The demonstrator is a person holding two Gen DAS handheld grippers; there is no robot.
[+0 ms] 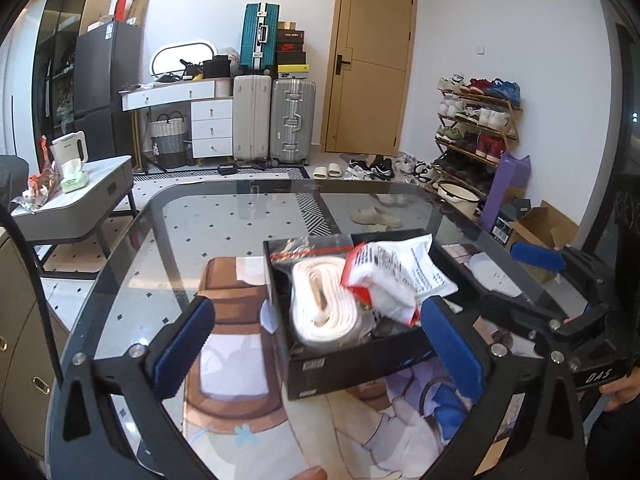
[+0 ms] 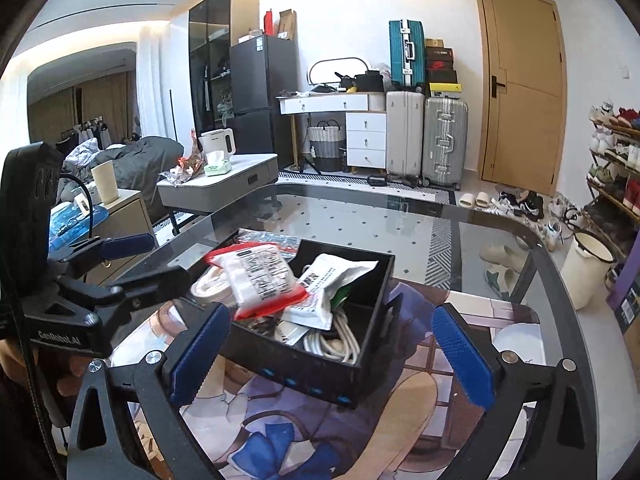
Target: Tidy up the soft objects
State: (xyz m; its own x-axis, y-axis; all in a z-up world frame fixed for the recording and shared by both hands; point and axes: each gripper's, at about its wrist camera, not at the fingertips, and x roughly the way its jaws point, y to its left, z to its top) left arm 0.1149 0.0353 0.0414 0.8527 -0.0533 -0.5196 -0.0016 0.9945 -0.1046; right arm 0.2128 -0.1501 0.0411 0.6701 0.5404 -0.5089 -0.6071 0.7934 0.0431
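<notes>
A black open box (image 1: pixel 360 364) (image 2: pixel 304 372) stands on the glass table. It holds a coiled white strap (image 1: pixel 320 300) (image 2: pixel 208 284), a red-and-white packet (image 1: pixel 380 280) (image 2: pixel 260 276), a white printed pouch (image 1: pixel 424 268) (image 2: pixel 324 292) and a white cable (image 2: pixel 336 340). A clear zip bag (image 1: pixel 308 248) (image 2: pixel 268 238) lies at the box's far edge. My left gripper (image 1: pixel 318 308) (image 2: pixel 152 260) is open at the box's near side, its blue pads (image 1: pixel 184 344) wide apart and touching nothing. At another side of the box my right gripper (image 2: pixel 331 314) (image 1: pixel 516 280) is also open and empty.
The glass table (image 1: pixel 168 216) has a dark rounded rim and a cartoon-print mat (image 2: pixel 280 440) beneath it. A grey side table (image 1: pixel 80 208) with a kettle and tissues stands to the left. Suitcases (image 1: pixel 276 120), a shoe rack (image 1: pixel 476 128), loose slippers and a white bucket (image 2: pixel 584 268) are on the floor beyond.
</notes>
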